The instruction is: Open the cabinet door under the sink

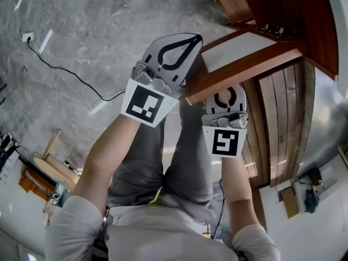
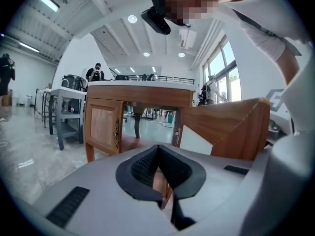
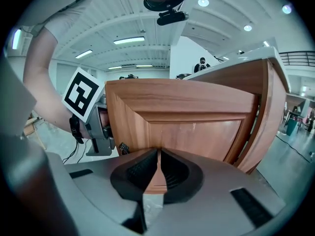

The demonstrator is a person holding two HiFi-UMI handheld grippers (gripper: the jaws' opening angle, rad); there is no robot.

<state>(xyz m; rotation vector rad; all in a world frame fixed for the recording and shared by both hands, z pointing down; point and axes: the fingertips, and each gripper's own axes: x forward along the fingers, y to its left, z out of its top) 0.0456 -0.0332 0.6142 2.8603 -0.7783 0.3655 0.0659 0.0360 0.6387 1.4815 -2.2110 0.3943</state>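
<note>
The wooden cabinet (image 1: 283, 107) under the counter has its right door (image 1: 247, 64) swung out; the door's white inner face (image 1: 244, 43) shows in the head view. My left gripper (image 1: 197, 37) is shut with nothing between its tips and sits by the door's free edge on the inner side. In the left gripper view the open door (image 2: 231, 129) stands just to the right of the left gripper (image 2: 158, 147). My right gripper (image 1: 228, 88) faces the door's panelled outer face (image 3: 197, 132). The right gripper (image 3: 158, 152) is shut, tips together close to the wood, holding nothing.
The cabinet's other door (image 2: 103, 129), with an ornate handle (image 2: 116, 132), stays closed. A black cable (image 1: 65, 69) runs across the grey floor to a wall socket (image 1: 27, 36). Grey tables (image 2: 66, 112) and people stand far off in the hall.
</note>
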